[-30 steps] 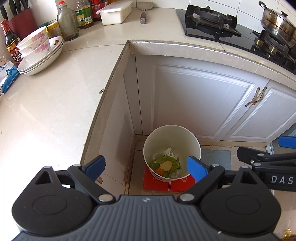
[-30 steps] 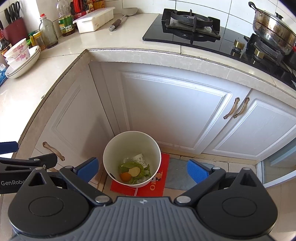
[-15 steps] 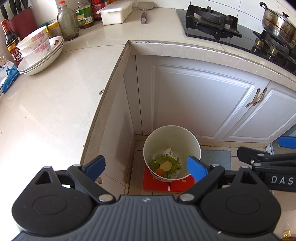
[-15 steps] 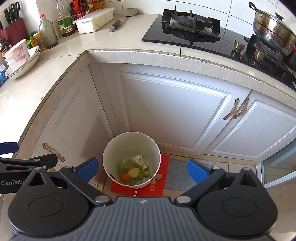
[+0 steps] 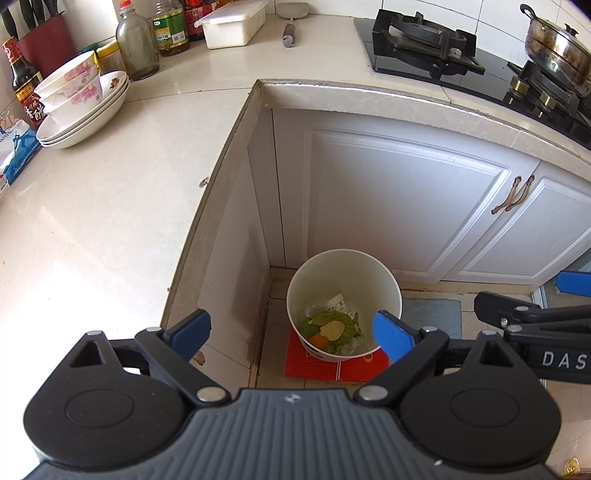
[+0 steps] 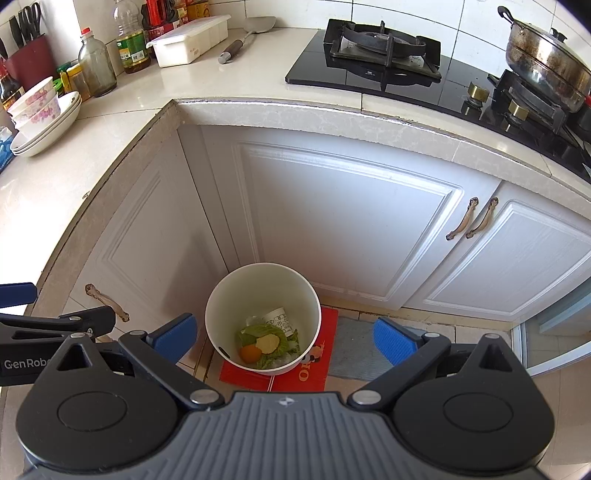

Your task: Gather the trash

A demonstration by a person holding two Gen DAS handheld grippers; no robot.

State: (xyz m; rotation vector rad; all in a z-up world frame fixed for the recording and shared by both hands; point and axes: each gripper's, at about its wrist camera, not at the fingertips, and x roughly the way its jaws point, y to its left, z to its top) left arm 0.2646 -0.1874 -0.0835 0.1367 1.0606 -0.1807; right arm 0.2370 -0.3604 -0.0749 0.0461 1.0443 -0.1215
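Observation:
A white trash bin [image 5: 343,266] [image 6: 262,280] stands on the floor in the corner of the cabinets, on a red cardboard sheet [image 5: 317,365] [image 6: 314,373]. Inside lie green leaves [image 5: 325,319] [image 6: 258,330], an orange piece [image 6: 249,353], a pale yellow piece [image 6: 267,343] and a printed wrapper [image 5: 338,304] [image 6: 279,318]. My left gripper [image 5: 291,332] hovers high above the bin, open and empty. My right gripper [image 6: 284,338] is beside it, likewise open with nothing between its blue pads [image 6: 391,339]. Each gripper shows at the edge of the other's view.
An L-shaped beige counter [image 5: 92,221] carries stacked bowls and plates [image 5: 79,107], bottles [image 5: 136,44], a white lidded box [image 5: 234,26] and a spatula [image 6: 243,38]. A gas hob [image 6: 380,51] with a steel pan [image 6: 546,62] sits to the right. White cabinet doors [image 6: 343,221] surround the bin; a grey mat [image 6: 351,350] lies beside it.

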